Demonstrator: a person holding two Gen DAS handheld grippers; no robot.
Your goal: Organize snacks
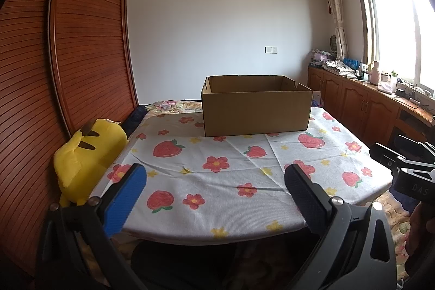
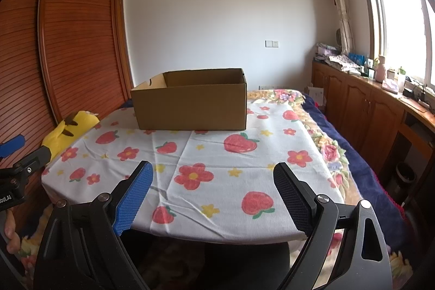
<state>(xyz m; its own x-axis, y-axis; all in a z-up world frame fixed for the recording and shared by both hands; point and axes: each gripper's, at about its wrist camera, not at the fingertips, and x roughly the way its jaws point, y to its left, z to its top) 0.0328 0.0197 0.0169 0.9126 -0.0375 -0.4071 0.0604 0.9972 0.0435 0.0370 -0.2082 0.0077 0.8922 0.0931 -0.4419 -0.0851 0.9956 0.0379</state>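
Blue ribbed pads (image 1: 126,197) line the fingers of the left gripper (image 1: 214,181), which is held level at the near edge of the table, jaws spread wide with nothing between them. Likewise the right gripper (image 2: 213,181) sits level beside it, its textured blue pads (image 2: 134,196) wide apart and holding nothing. Beneath and ahead of both pairs of jaws lies a woven tablecloth (image 1: 217,181), white, creased, printed with red strawberries and flowers. Beyond the fingertips, well apart from them, stands an open-topped rectangular cardboard box (image 1: 257,110), plain brown, upright on the cloth; its inside is hidden. No snacks show. Left of the left jaws a soft yellow plush toy (image 1: 87,154) leans against a slatted wooden wardrobe (image 1: 81,45).
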